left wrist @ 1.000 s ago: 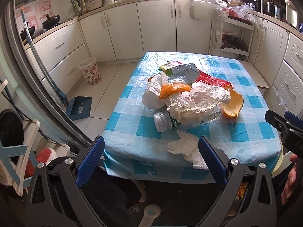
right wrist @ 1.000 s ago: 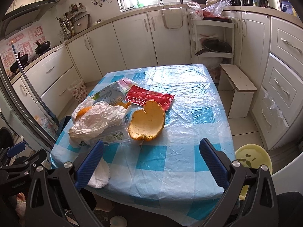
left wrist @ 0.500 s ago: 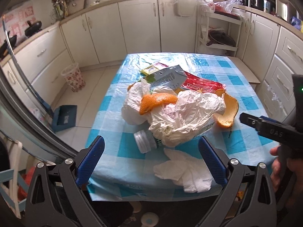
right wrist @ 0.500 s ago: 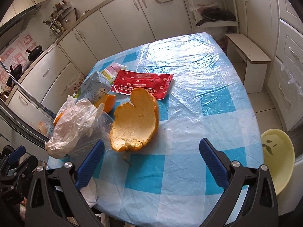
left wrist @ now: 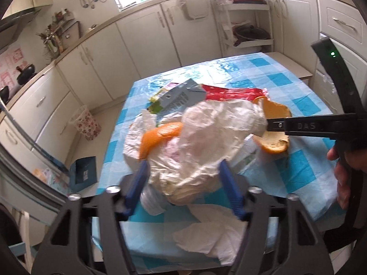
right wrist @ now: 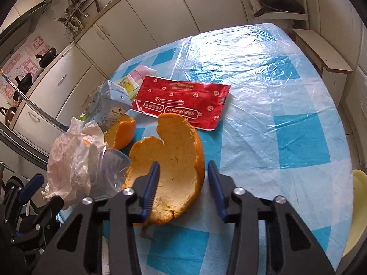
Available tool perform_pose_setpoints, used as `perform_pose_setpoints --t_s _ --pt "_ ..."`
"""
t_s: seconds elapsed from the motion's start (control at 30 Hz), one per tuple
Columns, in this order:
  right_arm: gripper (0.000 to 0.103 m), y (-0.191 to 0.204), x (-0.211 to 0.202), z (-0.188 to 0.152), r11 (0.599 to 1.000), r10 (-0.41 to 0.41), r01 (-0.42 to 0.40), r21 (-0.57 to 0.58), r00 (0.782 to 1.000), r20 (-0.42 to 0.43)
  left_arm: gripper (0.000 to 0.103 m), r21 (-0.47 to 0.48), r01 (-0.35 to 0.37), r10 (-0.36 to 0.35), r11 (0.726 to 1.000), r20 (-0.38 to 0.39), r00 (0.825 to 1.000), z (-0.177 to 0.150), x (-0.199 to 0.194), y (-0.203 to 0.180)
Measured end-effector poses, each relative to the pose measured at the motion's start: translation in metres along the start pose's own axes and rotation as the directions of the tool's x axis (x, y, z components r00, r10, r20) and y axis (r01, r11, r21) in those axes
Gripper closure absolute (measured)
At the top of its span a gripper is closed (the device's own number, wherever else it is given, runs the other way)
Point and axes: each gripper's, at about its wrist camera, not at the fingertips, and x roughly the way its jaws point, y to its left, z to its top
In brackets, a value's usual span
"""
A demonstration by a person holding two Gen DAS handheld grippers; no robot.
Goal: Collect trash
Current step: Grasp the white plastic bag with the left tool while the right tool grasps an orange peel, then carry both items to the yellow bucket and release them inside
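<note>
Trash is heaped on the blue-and-white checked plastic tablecloth (right wrist: pixel 286 105). A crumpled white plastic bag (left wrist: pixel 206 142) sits between the left gripper (left wrist: pixel 183 171) fingers, jaws closing and brushing its sides, no firm grip that I can see. A clear plastic bottle (left wrist: pixel 152 201) is mostly buried under it. A big curved orange peel (right wrist: pixel 169 155) sits between the closing right gripper (right wrist: pixel 182 171) jaws, which look not quite touching. Both claws were wide open and further back a second ago.
</note>
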Motion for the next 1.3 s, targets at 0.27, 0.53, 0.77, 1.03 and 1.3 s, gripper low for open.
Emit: perform_pose_setpoints --t_s 0.27,0.53,0.77,1.03,1.3 --pt "0.093 -0.005 -0.017 0.0 1.0 0.031 -0.031 0.0 0.998 0.048 0.1 -0.187 0.157 -0.163 0.97 -0.015 0.987 0.008 -0.003 0.037" --pt "0.095 -0.003 -0.039 0.0 1.0 0.027 -0.025 -0.018 0.993 0.112 0.101 -0.35 0.303 -0.3 0.886 0.064 0.952 0.017 -0.026 0.084" --pt "0.095 0.0 -0.067 0.005 0.999 0.01 -0.003 -0.035 0.981 0.193 0.101 -0.514 0.514 -0.52 0.687 0.146 0.842 0.035 -0.033 0.125" --pt "0.095 -0.009 -0.115 0.012 1.0 -0.012 0.017 -0.015 0.955 0.295 0.101 -0.482 0.589 -0.574 0.649 0.197 0.795 0.063 -0.055 0.111" --pt "0.095 -0.045 -0.195 0.012 0.987 -0.145 0.163 -0.01 0.9 0.41 0.101 -0.38 0.682 -0.68 0.624 0.165 0.714 0.093 -0.071 0.03"
